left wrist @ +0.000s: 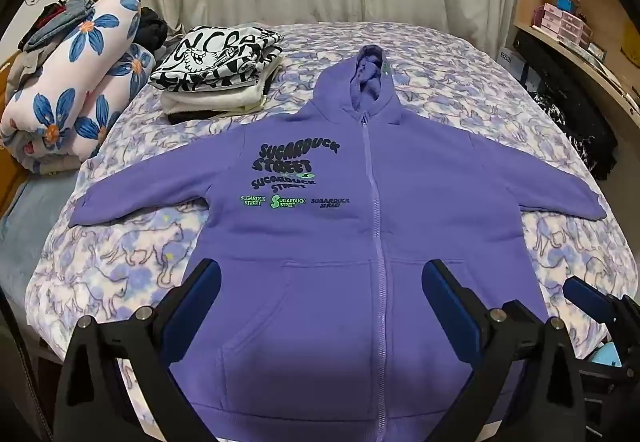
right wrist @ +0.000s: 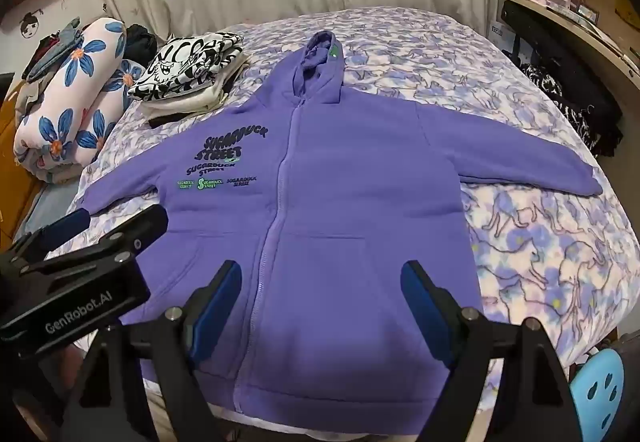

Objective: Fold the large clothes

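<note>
You have one purple zip-up fleece hoodie (left wrist: pixel 340 226) spread flat, front up, hem at the near edge of the floral-covered bed (left wrist: pixel 560 242). Both your left gripper (left wrist: pixel 320 294) and right gripper (right wrist: pixel 320 294) hover above it, jaws spread, pinching nothing. One folded pile of clothes (left wrist: pixel 216 73) sits by the bed's far left corner.

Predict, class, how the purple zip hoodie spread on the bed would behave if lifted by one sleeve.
The purple hoodie would probably drape and sag, not hold its shape: it lies limp and flat on the bedspread. Its thick fleece look suggests some weight, so the body would likely drag behind. The closed zipper should keep both front halves together.
</note>
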The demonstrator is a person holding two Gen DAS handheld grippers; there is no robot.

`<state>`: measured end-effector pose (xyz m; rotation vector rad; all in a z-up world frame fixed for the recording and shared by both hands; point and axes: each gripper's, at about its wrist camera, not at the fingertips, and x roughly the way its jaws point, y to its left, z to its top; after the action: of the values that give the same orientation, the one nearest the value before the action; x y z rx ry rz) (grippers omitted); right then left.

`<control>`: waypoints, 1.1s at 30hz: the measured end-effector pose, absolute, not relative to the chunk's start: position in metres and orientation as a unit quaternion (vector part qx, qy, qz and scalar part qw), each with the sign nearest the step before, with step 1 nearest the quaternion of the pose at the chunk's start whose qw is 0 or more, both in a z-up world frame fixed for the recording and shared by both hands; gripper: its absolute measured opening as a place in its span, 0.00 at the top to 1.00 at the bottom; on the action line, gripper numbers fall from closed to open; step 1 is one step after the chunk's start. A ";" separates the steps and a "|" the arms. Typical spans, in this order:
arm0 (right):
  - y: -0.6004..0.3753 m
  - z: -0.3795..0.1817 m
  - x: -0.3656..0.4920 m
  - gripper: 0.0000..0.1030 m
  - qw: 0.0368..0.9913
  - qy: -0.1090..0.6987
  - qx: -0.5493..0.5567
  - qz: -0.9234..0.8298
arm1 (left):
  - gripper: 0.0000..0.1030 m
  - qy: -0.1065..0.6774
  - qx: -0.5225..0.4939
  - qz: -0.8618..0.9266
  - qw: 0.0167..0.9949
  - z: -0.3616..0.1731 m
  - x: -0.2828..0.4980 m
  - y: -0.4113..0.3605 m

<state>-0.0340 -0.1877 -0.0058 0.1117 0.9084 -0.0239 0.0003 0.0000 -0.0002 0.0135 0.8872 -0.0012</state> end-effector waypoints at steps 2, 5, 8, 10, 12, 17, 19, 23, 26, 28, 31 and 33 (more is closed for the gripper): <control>-0.188 -0.006 -0.033 0.20 0.898 0.438 0.052 -0.009 | 0.03 0.429 0.006 -0.002 0.903 0.000 0.000 0.000; -0.187 -0.008 -0.032 0.20 0.899 0.436 0.049 -0.010 | 0.03 0.429 0.004 0.000 0.903 -0.001 0.001 -0.002; -0.182 -0.007 -0.034 0.20 0.902 0.430 0.043 -0.012 | 0.03 0.430 0.003 0.001 0.903 -0.003 0.003 -0.005; -0.184 -0.006 -0.033 0.20 0.900 0.432 0.045 -0.012 | 0.03 0.431 0.000 -0.001 0.903 -0.008 -0.003 0.002; -0.184 -0.006 -0.034 0.20 0.901 0.432 0.047 -0.012 | 0.03 0.433 -0.003 0.001 0.901 -0.010 -0.003 0.001; -0.178 -0.004 -0.033 0.20 0.903 0.427 0.050 -0.008 | 0.03 0.442 -0.007 0.004 0.897 -0.012 -0.003 0.008; -0.182 -0.007 -0.031 0.20 0.903 0.427 0.055 -0.008 | 0.03 0.446 -0.009 0.003 0.895 -0.014 -0.002 0.010; -0.183 -0.010 -0.030 0.20 0.901 0.429 0.066 -0.011 | 0.03 0.450 -0.011 0.001 0.893 -0.018 -0.001 0.012; -0.184 -0.012 -0.028 0.20 0.899 0.432 0.069 -0.012 | 0.03 0.453 -0.011 0.000 0.892 -0.020 -0.001 0.013; -0.184 -0.013 -0.028 0.20 0.900 0.431 0.067 -0.012 | 0.03 0.453 -0.010 0.000 0.892 -0.020 -0.001 0.012; -0.186 -0.013 -0.027 0.20 0.901 0.428 0.067 -0.012 | 0.03 0.453 -0.012 0.000 0.891 -0.021 -0.001 0.012; -0.184 -0.013 -0.028 0.20 0.902 0.426 0.065 -0.013 | 0.03 0.455 -0.015 -0.001 0.890 -0.021 -0.001 0.013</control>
<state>-0.0281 -0.1843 -0.0131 0.1340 0.8806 -0.0272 -0.0012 0.0126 -0.0210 -0.0310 0.9444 -0.0017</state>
